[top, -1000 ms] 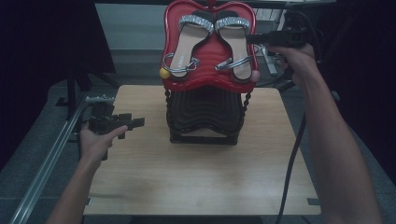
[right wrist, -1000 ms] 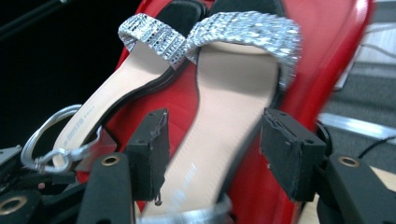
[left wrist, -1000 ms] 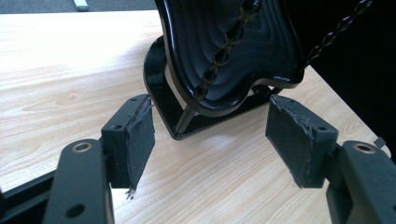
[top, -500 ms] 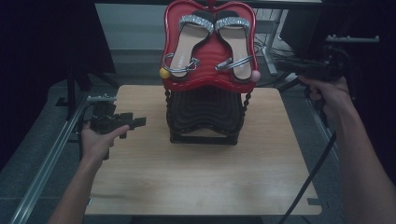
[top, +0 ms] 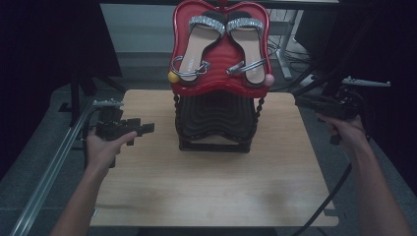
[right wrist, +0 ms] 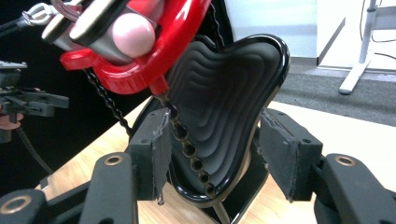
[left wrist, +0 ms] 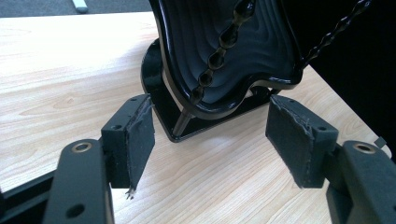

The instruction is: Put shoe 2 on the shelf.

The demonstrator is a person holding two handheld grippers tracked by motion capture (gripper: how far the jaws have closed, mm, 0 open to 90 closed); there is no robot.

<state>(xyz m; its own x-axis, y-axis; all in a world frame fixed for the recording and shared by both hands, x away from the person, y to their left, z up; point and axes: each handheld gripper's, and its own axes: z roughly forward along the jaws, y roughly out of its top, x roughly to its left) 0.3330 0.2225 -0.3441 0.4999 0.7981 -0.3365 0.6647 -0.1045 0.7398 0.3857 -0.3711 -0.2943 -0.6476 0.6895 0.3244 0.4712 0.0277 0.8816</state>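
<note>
A red heart-shaped tray (top: 221,87) carries a pair of tan sandals (top: 196,46) with glittery straps. It tops a stand whose lower black ribbed tray (top: 216,118) rests on the wooden table (top: 211,187). My left gripper (top: 147,129) hovers left of the stand, open and empty, its jaws facing the black tray's base (left wrist: 196,116). My right gripper (top: 300,101) is held off the table's right edge, aimed at the stand. Its jaws are open, with the black tray (right wrist: 224,107) seen beyond the gap and nothing held.
A yellow ball (top: 173,76) and a pink ball (top: 269,79) sit at the red tray's lower corners. Beaded black chains (top: 259,105) hang between the trays. A metal rail (top: 49,172) runs along the table's left side. The right gripper's cable (top: 329,201) trails past the right edge.
My right hand has swung away from the sandals on the red tray, moving right and down to beside the table's right edge. The left hand has stayed put.
</note>
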